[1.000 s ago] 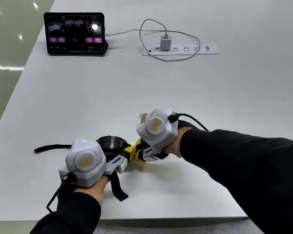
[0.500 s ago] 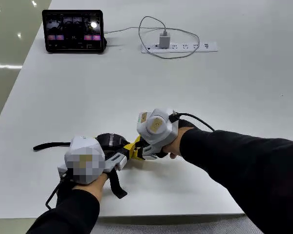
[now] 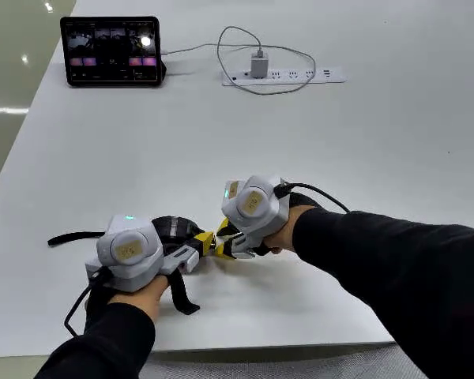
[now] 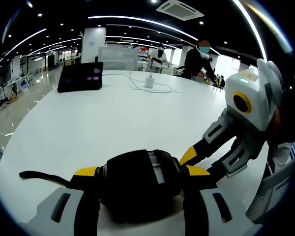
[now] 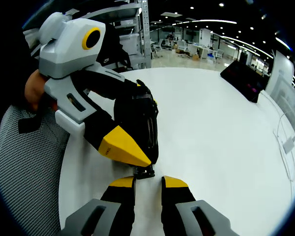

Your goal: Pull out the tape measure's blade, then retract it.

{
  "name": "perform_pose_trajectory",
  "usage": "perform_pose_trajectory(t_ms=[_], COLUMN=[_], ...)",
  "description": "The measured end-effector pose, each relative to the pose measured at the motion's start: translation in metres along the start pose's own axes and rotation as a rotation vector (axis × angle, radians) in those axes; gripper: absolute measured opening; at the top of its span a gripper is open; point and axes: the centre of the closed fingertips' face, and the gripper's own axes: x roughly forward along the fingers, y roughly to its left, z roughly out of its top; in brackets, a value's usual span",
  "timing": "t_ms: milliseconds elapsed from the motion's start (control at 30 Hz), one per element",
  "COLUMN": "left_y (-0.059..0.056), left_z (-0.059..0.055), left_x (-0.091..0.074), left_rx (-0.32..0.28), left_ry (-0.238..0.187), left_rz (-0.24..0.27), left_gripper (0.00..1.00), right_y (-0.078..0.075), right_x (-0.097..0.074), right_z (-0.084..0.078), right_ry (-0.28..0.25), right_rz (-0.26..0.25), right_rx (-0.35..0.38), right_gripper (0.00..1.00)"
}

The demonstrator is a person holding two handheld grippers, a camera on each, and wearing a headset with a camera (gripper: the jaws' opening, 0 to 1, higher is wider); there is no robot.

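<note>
Black tape measure [image 3: 176, 229] clamped in left gripper [image 4: 141, 170] jaws, lower left of head view. Right gripper [image 5: 148, 183] jaws narrowly apart at blade tip [image 5: 145, 172]. Apparently nothing drawn out yet; pull and retraction both ahead.

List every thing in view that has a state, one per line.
tape measure: held by its case, blade retracted.
left gripper: shut on the tape measure.
right gripper: jaws narrowly apart at the blade hook; grip unclear.
tablet: propped up, screen on.
charger: plugged into the power strip.
</note>
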Motion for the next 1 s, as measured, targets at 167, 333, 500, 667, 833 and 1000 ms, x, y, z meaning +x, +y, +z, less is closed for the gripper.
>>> perform_pose_trajectory(t_ms=[167,333,500,667,833,1000], left_y=[0.000,0.003,0.004,0.003,-0.003,-0.004], left_z=[0.006,0.014,0.020,0.018,0.014,0.011], left_x=[-0.001,-0.002,-0.003,-0.004,-0.011,-0.017], left_rx=[0.021,0.026,0.029,0.031,0.033,0.070], left_ry=[-0.001,-0.002,-0.003,0.010,0.032,0.048], left_rz=[-0.017,-0.050,-0.087,-0.124,-0.168,-0.206], left_gripper=[0.64,0.72,0.85,0.94,0.99,0.99], right_y=[-0.002,-0.004,-0.003,-0.002,-0.003,-0.005], right_x=[-0.007,-0.017,-0.027,-0.039,-0.054,-0.071], right_z=[-0.002,-0.005,-0.011,-0.016,-0.026,-0.040], right_ry=[-0.007,-0.019,-0.031,-0.054,-0.066,-0.071], right_rz=[-0.010,-0.028,-0.043,-0.060,-0.083,-0.109], right_rx=[0.019,0.050,0.062,0.097,0.129,0.179], right_gripper=[0.21,0.22,0.23,0.26,0.30,0.36])
